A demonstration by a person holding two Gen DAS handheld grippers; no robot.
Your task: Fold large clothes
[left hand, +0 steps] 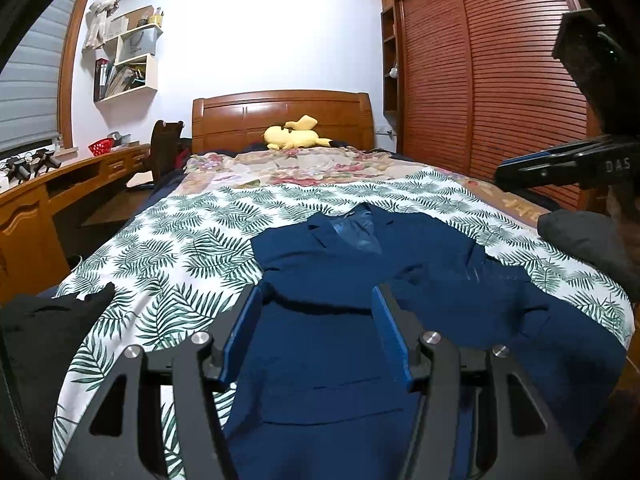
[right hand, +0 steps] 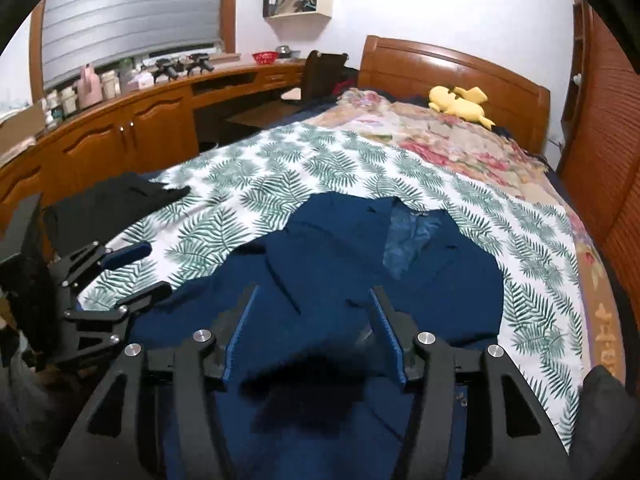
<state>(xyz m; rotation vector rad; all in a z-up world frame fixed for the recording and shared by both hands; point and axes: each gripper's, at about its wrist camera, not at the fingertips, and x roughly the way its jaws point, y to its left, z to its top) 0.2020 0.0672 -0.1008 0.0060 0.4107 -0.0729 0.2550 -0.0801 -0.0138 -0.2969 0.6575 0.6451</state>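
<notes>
Lying collar-up across the leaf-print sheet (left hand: 168, 240) of the bed, the navy jacket (left hand: 340, 280) has one sleeve (left hand: 472, 300) bunched loosely over its front. Both the left gripper (left hand: 316, 336) and the right gripper (right hand: 312, 336) hover above it with jaws apart, grasping nothing. I judge that grabbing a single layer could drag the smooth fabric askew and leave a crooked fold.

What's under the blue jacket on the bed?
The dark blue suit jacket lies on a white bedspread with green fern leaves, which shows all around it. The part of the bedspread directly beneath the jacket is covered, so anything there cannot be seen.
</notes>
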